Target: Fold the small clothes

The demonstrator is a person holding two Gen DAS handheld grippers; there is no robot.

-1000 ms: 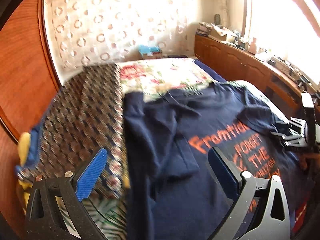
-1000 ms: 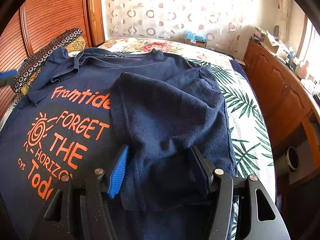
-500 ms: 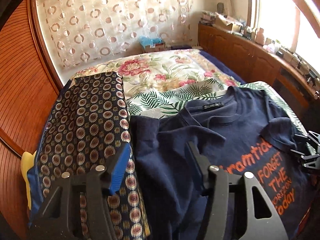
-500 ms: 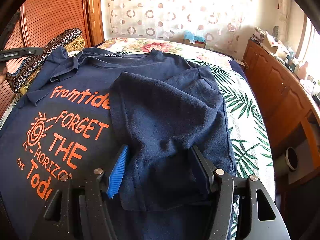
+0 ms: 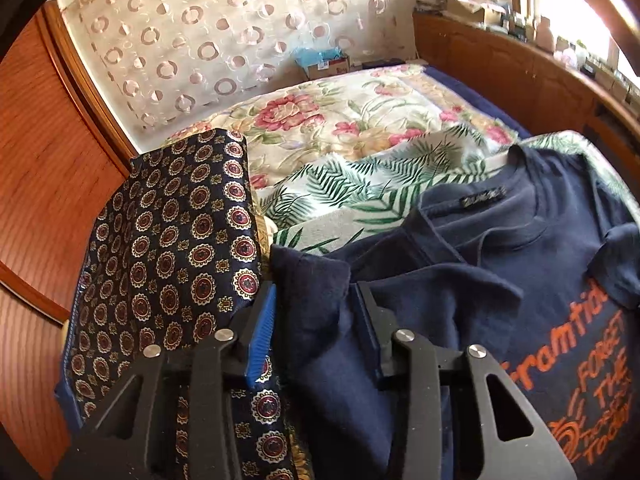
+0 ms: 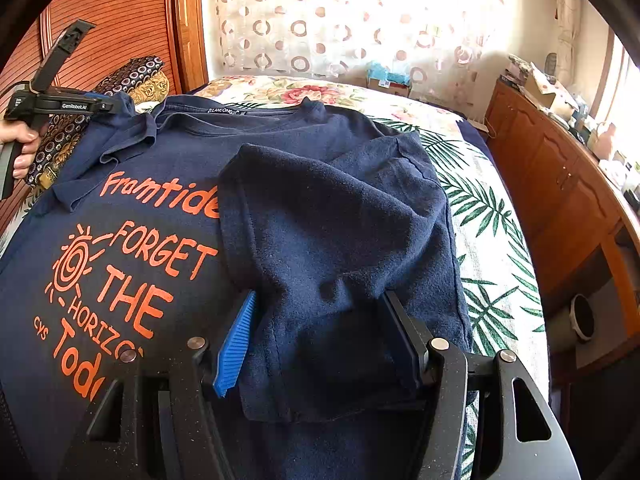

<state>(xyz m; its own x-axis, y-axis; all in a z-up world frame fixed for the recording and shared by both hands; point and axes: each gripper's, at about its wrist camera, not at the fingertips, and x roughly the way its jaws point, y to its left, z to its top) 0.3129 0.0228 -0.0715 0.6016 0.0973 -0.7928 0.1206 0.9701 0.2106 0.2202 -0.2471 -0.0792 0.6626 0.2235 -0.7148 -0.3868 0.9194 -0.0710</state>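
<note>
A navy T-shirt (image 6: pixel 168 168) with orange print lies on the bed, also seen in the left wrist view (image 5: pixel 500 280). Its right sleeve side (image 6: pixel 332 224) is folded in over the chest. My left gripper (image 5: pixel 316 304) is shut on the left sleeve (image 5: pixel 312 280) at the shirt's far-left corner; it shows in the right wrist view (image 6: pixel 108 106) holding that sleeve up. My right gripper (image 6: pixel 320 312) straddles the folded navy flap with its jaws a hand's width apart, the cloth bunched between them.
A dark patterned pillow (image 5: pixel 168 248) lies left of the shirt against the wooden headboard (image 5: pixel 48 184). The floral and palm-leaf bedspread (image 5: pixel 352 144) stretches beyond. A wooden cabinet (image 6: pixel 560 184) runs along the right of the bed.
My left gripper moved left and up the shirt to the sleeve corner and closed on it. The right gripper has stayed in place.
</note>
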